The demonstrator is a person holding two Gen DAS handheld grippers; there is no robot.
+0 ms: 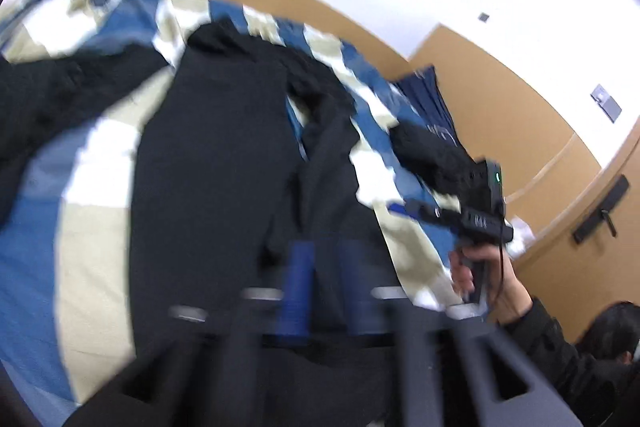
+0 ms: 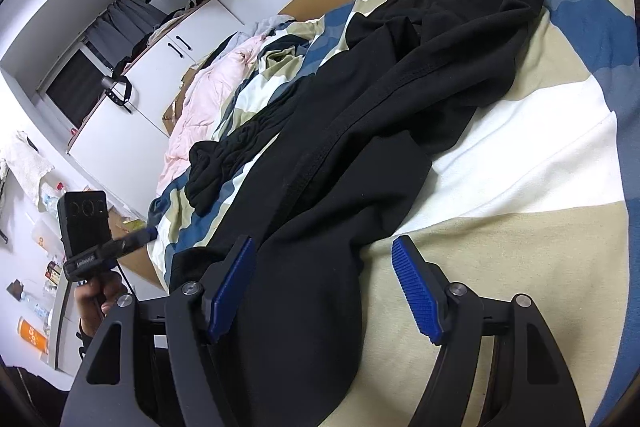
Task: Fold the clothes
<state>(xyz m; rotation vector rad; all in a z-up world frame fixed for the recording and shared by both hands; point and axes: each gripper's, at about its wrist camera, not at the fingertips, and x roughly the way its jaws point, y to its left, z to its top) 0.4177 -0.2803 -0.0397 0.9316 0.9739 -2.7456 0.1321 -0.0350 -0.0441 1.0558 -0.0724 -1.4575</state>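
2 grippers in view over the bed. Black trousers (image 2: 360, 131) lie lengthwise on the blue, beige and white patterned duvet (image 2: 540, 163), waistband end bunched at the far side, 1 leg end nearest the right wrist camera. Right gripper (image 2: 324, 287): blue pads (image 2: 416, 291) spread wide, above the near trouser end, gripping nothing. Left gripper (image 1: 324, 287): motion-blurred, blue fingers (image 1: 298, 291) close together with a narrow gap, above black cloth; contact cannot be told. More dark clothing (image 1: 52, 99) lies at the left of the left wrist view.
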